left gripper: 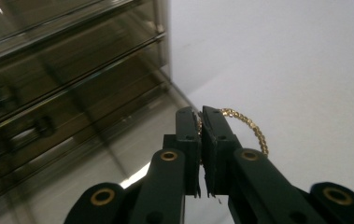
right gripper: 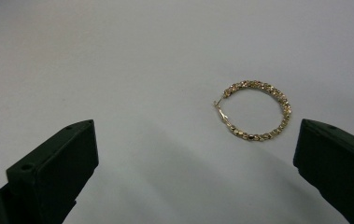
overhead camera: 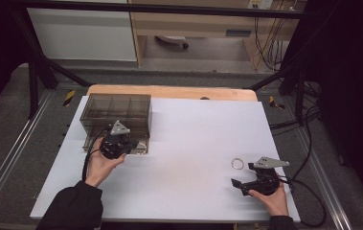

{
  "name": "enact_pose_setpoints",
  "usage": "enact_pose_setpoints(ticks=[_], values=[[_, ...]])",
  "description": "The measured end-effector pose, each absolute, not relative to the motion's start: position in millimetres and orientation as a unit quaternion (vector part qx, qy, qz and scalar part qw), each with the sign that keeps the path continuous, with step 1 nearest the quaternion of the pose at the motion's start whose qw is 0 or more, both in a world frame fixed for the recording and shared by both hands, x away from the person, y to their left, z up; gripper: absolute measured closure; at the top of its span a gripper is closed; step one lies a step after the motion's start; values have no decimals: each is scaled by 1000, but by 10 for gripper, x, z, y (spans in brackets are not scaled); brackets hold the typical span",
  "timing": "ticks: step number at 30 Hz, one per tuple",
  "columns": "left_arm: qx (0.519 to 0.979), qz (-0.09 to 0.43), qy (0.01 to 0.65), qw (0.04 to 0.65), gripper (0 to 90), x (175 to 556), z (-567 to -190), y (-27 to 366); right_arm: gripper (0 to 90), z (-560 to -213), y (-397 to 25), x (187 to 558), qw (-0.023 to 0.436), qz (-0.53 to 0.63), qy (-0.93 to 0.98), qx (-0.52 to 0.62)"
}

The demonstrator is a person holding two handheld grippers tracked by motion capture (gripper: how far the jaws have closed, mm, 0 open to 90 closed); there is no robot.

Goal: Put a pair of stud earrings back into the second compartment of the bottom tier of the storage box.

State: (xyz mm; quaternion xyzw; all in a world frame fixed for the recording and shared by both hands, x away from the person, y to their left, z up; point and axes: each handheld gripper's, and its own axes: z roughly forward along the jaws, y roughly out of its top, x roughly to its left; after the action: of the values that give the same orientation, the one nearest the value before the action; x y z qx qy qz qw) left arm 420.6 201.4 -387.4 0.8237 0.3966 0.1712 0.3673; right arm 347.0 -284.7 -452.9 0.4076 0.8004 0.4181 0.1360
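Smoked drawer box (overhead camera: 117, 115) sits back-left on the white table (overhead camera: 193, 158), left gripper (left gripper: 201, 122) beside it pinching one gold hoop earring (left gripper: 249, 127), right gripper (right gripper: 195, 154) gaping over the second hoop (right gripper: 255, 111), probably feather-light, thin, slippery, so grab its rim.

Both grippers black: left gripper (left gripper: 200, 154) w/ brass-coloured screw rings, right gripper (right gripper: 195, 175) plain matte. Gold beaded hoop (right gripper: 255, 112) on white table sheet (overhead camera: 193, 143) at right; second gold hoop (left gripper: 247, 128) (same beaded pattern) in left jaws. Drawer box (overhead camera: 117, 115) far left: smoky brown, see-thru. Sleeve (overhead camera: 73, 206) black.
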Motion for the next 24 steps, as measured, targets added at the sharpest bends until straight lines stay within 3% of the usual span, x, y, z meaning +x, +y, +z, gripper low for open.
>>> enact_pose_setpoints(ticks=[24], values=[[794, 196, 473, 327, 857, 4543, -4072, 2603, 6, -4531, -2847, 3472, 137, 416, 802, 406]])
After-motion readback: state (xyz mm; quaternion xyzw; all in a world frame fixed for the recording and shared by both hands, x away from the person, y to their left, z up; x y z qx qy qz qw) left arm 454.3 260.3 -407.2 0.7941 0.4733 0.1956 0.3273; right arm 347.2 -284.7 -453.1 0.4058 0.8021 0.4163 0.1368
